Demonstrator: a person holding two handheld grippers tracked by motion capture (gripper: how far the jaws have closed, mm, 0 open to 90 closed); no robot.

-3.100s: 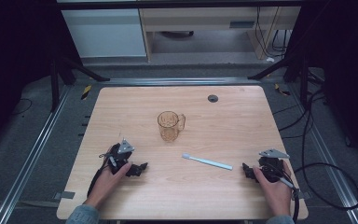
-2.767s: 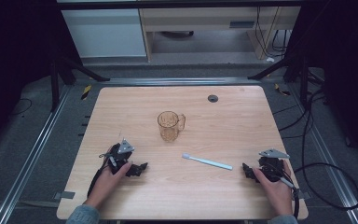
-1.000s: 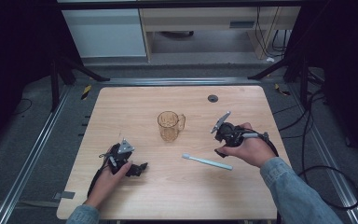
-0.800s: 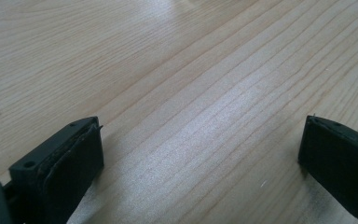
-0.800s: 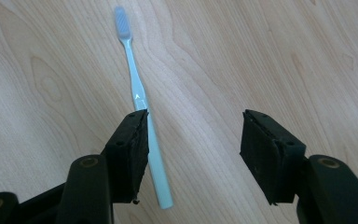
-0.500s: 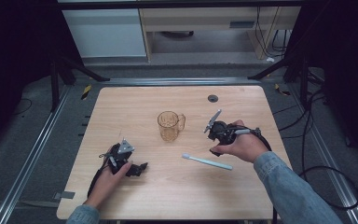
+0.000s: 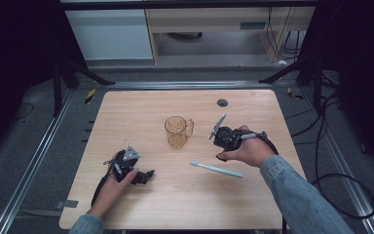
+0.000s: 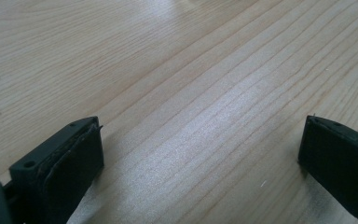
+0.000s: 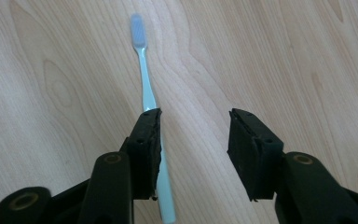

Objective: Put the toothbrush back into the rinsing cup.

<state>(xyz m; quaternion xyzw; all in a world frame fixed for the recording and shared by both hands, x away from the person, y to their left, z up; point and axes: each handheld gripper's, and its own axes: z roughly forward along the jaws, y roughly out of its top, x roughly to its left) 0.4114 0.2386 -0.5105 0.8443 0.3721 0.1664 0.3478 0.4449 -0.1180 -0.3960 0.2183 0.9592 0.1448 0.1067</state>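
Since the earliest frame the right gripper (image 7: 217, 157) has left the table's near right corner and now hangs just right of the amber cup (image 7: 177, 131), its jaws having just been narrowing yet released, nothing clamped. The pale blue toothbrush (image 9: 145, 79) lies flat in front of the cup, its slim plastic handle passing under one jaw, bristled head beyond. The left gripper (image 8: 200, 154) rests released on bare, fine-grained wood, left of the cup.
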